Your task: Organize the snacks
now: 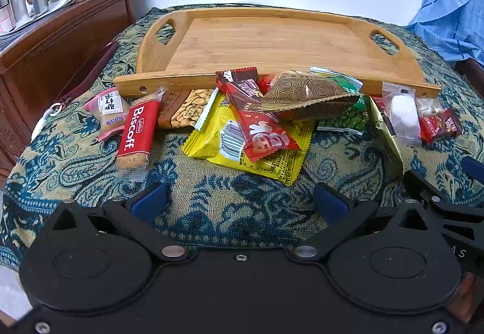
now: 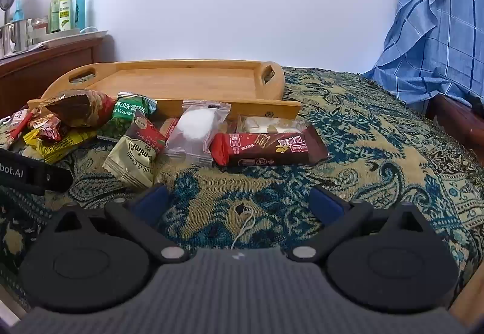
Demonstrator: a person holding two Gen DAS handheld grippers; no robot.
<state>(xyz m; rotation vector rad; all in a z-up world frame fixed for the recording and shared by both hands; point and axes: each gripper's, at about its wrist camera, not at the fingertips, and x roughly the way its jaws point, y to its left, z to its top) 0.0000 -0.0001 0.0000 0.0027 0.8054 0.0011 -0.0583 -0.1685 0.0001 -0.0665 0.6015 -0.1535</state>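
Observation:
An empty bamboo tray [image 1: 272,40] [image 2: 187,79] lies at the back of the patterned cloth. Several snack packets lie in a row in front of it: a red Biscoff biscuit [image 1: 136,134], a yellow packet [image 1: 251,146], a red chocolate bar [image 1: 257,119], a gold spiral packet [image 1: 308,97], a clear packet with a white sweet [image 1: 400,113] [image 2: 196,128], a green wasabi pea packet [image 2: 127,119], a gold candy packet [image 2: 136,152] and a red-brown bar [image 2: 269,147]. My left gripper [image 1: 239,203] is open and empty, short of the yellow packet. My right gripper [image 2: 239,200] is open and empty, short of the red-brown bar.
A wooden dresser [image 1: 60,40] with bottles and a metal pot stands at the left. A blue checked cloth [image 2: 438,25] hangs at the right. The patterned cloth [image 2: 378,152] covers the table. The left gripper's body [image 2: 30,173] shows at the right view's left edge.

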